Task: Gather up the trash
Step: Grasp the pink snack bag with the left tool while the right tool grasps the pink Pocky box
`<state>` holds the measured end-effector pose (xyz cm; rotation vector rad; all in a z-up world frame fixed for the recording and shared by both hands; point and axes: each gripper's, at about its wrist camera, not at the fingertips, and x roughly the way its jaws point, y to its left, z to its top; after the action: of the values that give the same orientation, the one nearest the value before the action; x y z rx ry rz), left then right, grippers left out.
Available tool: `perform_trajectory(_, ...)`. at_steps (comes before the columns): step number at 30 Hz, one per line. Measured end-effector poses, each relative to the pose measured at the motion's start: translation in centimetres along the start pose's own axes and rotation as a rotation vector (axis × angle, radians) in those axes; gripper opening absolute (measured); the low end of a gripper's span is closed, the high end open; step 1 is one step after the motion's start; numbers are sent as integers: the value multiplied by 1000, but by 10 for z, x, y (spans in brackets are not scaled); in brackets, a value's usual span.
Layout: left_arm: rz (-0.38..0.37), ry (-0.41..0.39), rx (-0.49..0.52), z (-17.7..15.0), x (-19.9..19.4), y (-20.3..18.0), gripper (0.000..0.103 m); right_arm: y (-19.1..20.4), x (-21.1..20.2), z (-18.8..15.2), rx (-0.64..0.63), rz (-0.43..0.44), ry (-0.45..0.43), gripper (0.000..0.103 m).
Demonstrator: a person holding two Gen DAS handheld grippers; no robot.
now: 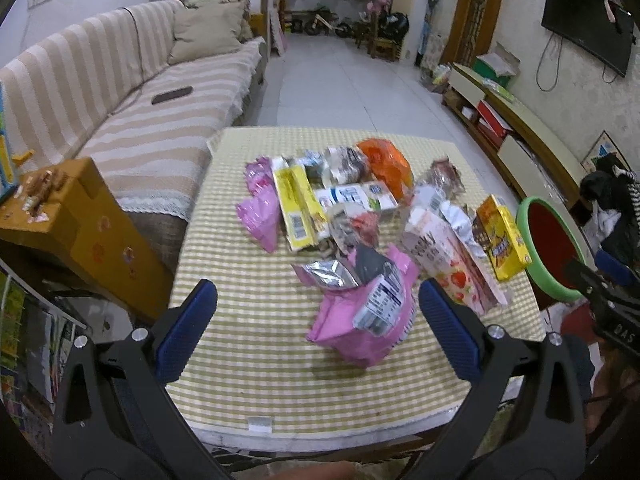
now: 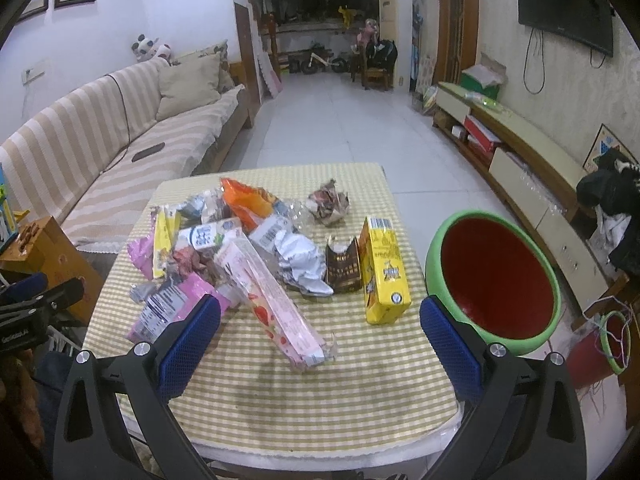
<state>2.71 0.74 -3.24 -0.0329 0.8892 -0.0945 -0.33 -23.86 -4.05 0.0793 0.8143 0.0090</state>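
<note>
A heap of trash lies on the checked tablecloth (image 1: 256, 360): a pink bag (image 1: 364, 316) nearest, a pink strawberry carton (image 1: 452, 264), a yellow box (image 1: 502, 240), a long yellow box (image 1: 296, 208), an orange wrapper (image 1: 386, 164). My left gripper (image 1: 318, 308) is open and empty, with the pink bag between its fingers, slightly beyond. My right gripper (image 2: 320, 324) is open and empty, above the near end of the strawberry carton (image 2: 276, 300), with the yellow box (image 2: 384, 272) and silver foil (image 2: 300, 264) beyond. A green bin with red inside (image 2: 496, 280) stands right of the table.
A striped sofa (image 1: 140, 120) runs along the left, with a cardboard box (image 1: 88, 232) at the table's left corner. A low TV cabinet (image 2: 520, 152) lines the right wall. White tiled floor (image 2: 340, 128) lies beyond the table. The right gripper shows at the left view's right edge (image 1: 600, 296).
</note>
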Motion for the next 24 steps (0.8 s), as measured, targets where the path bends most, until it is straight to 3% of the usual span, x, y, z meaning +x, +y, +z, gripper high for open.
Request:
perform_trajectory(13, -45, 121, 65, -19, 47, -15, 99, 11, 53, -14, -103, 91, 124, 96)
perform_trajectory(20, -106, 185, 23, -20, 79, -14, 99, 18, 90, -15, -174, 66, 173, 96)
perform_trajectory(24, -87, 214, 59, -23, 96, -18, 99, 20, 109, -17, -212, 79, 200, 96)
